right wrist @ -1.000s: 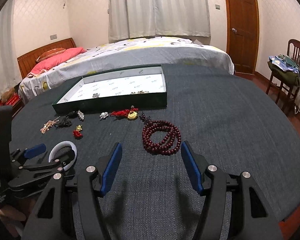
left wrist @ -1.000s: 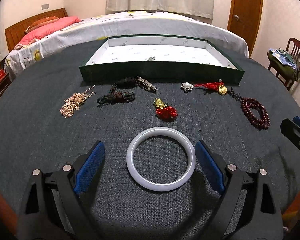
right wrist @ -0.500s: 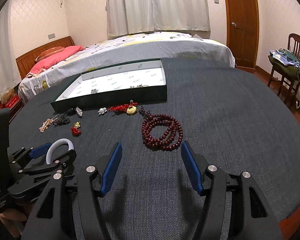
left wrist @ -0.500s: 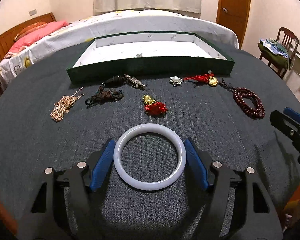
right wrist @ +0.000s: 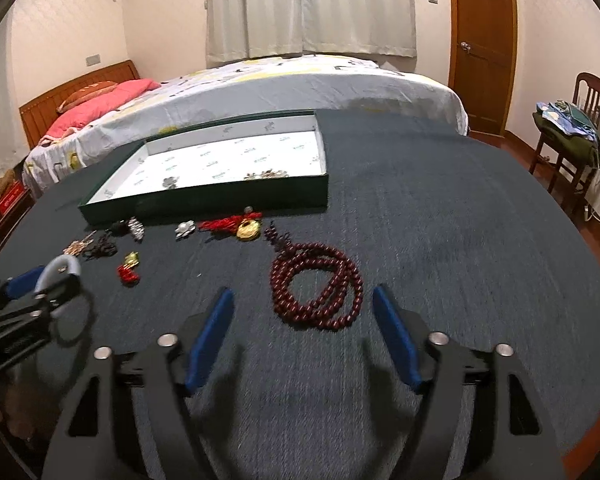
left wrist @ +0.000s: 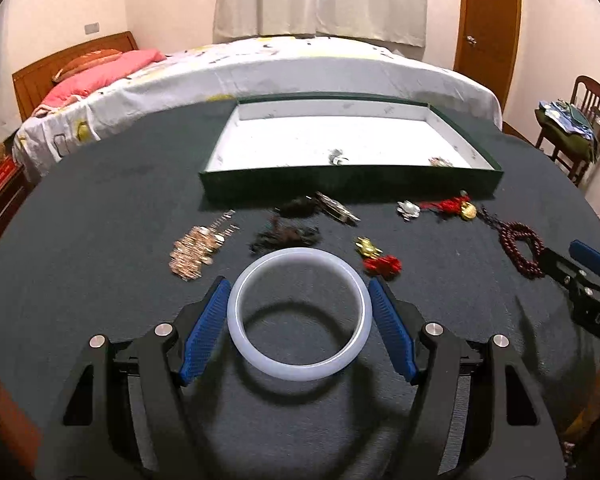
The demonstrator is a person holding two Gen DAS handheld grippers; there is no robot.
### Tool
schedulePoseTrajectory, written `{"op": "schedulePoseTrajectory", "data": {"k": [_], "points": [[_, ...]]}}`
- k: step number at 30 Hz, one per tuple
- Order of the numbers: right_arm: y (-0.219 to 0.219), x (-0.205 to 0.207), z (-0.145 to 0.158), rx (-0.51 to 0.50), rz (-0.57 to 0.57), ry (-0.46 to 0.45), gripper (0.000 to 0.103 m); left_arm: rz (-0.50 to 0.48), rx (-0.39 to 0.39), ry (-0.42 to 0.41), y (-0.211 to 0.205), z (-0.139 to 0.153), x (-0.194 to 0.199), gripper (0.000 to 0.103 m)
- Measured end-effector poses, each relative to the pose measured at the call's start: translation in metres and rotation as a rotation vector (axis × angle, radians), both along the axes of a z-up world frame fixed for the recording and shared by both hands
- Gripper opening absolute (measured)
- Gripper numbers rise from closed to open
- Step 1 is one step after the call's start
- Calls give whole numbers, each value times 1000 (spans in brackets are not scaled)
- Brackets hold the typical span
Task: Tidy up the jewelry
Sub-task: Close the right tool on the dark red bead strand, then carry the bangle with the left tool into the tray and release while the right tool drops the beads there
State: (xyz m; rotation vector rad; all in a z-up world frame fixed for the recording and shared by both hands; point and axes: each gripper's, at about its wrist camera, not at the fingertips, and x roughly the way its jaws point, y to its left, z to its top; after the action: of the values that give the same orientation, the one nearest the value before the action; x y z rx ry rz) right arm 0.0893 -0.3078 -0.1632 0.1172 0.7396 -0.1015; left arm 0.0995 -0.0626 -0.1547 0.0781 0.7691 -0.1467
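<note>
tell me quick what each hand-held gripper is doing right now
Left hand-held gripper: closed on the white bangle, lifted off the table.
Right hand-held gripper: empty, jaws opening; dark red bead string on the table just ahead.

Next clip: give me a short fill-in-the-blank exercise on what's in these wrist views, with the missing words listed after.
1. The left gripper is clamped on a white ____.
2. The dark red bead strand lies on the table, ahead of the ____ gripper's open jaws.
3. The green tray has a ____ lining.
4. The pearl brooch lies ____ the tray, on the dark tablecloth.

Missing words: bangle; right; white; outside
</note>
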Motion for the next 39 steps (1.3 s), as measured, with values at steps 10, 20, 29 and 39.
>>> {"op": "schedulePoseTrajectory", "data": {"k": [10, 20, 29, 39], "points": [[-1, 46, -15, -28, 4, 138, 74, 45, 3, 0, 26, 2, 22, 69], [5, 37, -21, -14, 40, 155, 44, 55, -11, 9, 32, 2, 26, 69], [4, 29, -14, 63, 67, 131, 11, 47, -14, -10, 28, 9, 21, 69], [9, 20, 22, 89, 78, 33, 11, 26, -32, -48, 21, 26, 15, 69]]}}
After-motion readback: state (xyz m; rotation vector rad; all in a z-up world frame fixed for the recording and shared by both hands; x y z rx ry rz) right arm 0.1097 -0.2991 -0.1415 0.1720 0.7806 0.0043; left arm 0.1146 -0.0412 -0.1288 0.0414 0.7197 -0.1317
